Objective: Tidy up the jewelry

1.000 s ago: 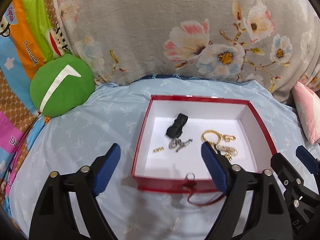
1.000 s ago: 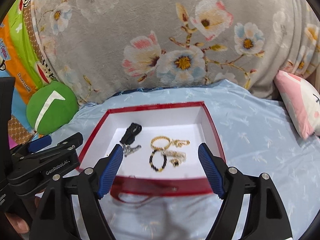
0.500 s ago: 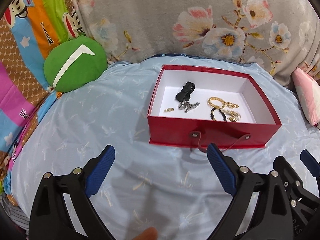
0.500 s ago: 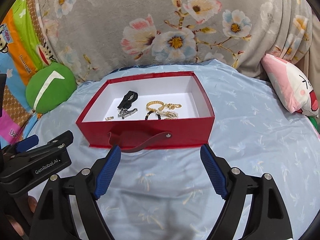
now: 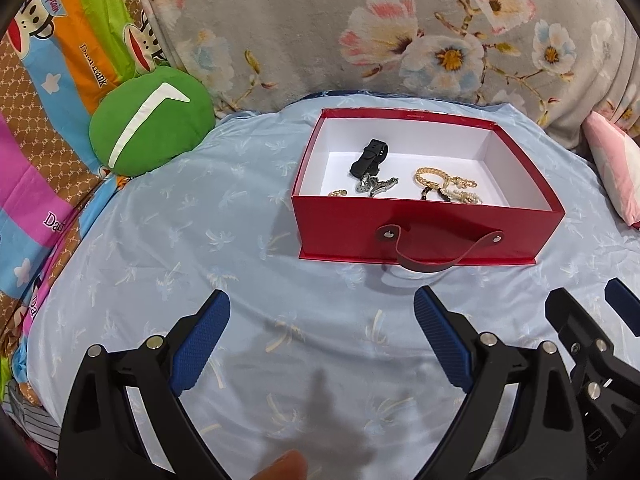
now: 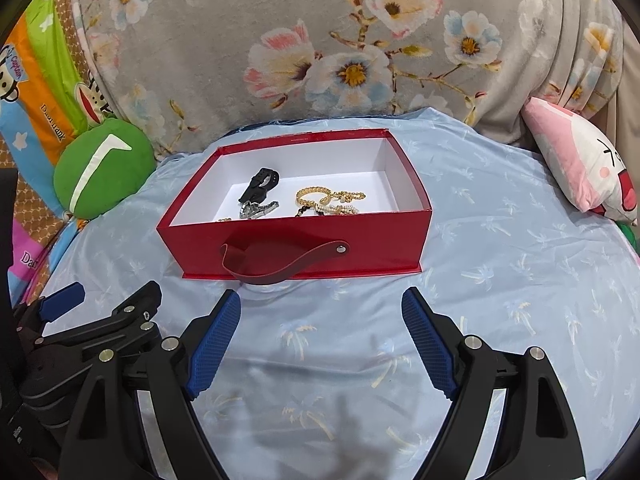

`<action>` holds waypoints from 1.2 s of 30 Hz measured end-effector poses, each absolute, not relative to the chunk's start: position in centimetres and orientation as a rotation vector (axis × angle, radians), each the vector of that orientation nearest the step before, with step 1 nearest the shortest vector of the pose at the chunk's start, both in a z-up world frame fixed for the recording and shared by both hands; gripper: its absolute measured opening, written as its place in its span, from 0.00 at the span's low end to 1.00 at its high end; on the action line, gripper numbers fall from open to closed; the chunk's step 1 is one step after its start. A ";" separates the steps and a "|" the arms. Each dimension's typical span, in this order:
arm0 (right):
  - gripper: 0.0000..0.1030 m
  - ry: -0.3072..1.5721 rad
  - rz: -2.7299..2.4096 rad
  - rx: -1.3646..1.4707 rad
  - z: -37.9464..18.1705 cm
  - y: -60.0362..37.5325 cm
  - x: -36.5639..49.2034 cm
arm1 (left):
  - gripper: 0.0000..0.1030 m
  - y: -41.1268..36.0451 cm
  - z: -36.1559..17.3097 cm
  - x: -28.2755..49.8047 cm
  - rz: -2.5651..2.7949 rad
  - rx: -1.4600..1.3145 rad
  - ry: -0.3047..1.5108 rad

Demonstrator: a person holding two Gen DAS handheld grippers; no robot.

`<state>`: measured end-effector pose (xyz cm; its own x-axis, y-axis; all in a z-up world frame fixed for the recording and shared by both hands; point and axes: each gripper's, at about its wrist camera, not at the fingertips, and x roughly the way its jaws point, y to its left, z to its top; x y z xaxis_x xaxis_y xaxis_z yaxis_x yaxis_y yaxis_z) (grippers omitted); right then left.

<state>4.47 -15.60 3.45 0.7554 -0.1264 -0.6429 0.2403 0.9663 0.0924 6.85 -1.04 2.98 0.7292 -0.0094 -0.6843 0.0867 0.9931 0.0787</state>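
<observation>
We hold our left gripper (image 5: 320,340) and right gripper (image 6: 320,336) low in their pictures, over the blue sheet (image 5: 200,248). Both have just been opening and now stand wide, with nothing between the blue pads.

The red box (image 5: 428,236) sits in the middle of each picture, well apart from both grippers. Inside it lie the jewelry: a black strap (image 5: 369,157), a silver clasp (image 5: 376,185), a tiny gold piece (image 5: 338,192) and a heap of gold chains (image 5: 448,186).

It looks like everything is in the box, so we think the job is nearly done. If we go back in, we should come from above, pick one piece only, and stay clear of the box wall and its hanging handle (image 5: 436,254).

At the upper left, the bright cloth (image 5: 68,32) says "Captain". The other words there are too blurry to read.
</observation>
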 end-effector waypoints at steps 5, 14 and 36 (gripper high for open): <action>0.79 0.693 -0.205 0.172 3.3 -15.6 4.6 | 0.88 -1.2 2.8 7.0 -0.047 0.106 0.760; 0.79 0.702 -0.210 0.171 2.9 -15.7 4.6 | 0.88 -1.2 2.4 7.1 -0.048 0.106 0.770; 0.79 0.702 -0.212 0.168 2.8 -15.7 4.6 | 0.88 -1.0 2.0 7.1 -0.045 0.101 0.779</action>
